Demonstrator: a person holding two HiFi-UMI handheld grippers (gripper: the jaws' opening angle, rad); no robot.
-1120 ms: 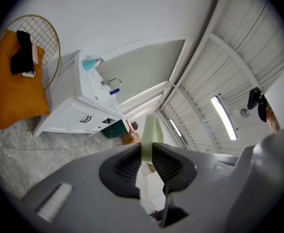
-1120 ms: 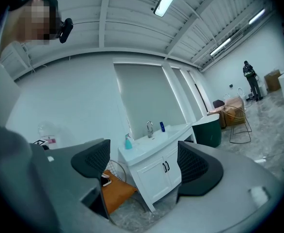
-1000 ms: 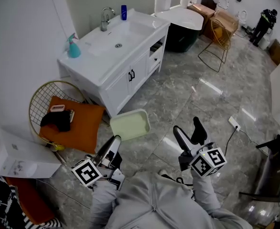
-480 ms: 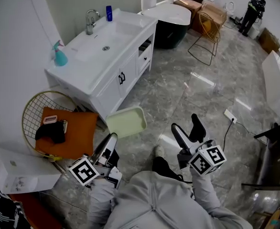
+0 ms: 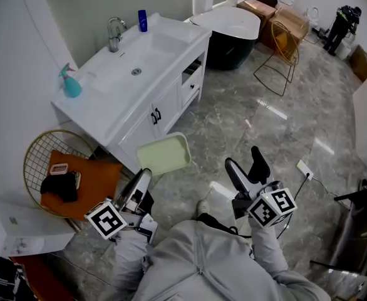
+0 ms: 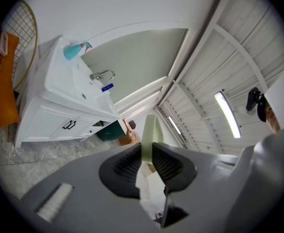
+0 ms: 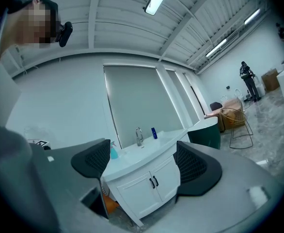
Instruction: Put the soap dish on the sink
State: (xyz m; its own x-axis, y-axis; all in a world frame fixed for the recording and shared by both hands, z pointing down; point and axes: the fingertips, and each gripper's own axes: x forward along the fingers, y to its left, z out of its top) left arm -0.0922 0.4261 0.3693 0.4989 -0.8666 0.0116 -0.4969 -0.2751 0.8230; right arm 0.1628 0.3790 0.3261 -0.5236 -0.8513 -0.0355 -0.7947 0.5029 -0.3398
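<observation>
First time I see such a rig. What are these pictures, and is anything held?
No robot: a person holds a two-jaw gripper in each hand; the marker cubes belong to them. One camera looks down from the head; one rides on each gripper. The left gripper is shut on a green soap dish. The right gripper is open, empty. Ahead stands the sink, bearing a faucet, a spray bottle and a blue bottle.
</observation>
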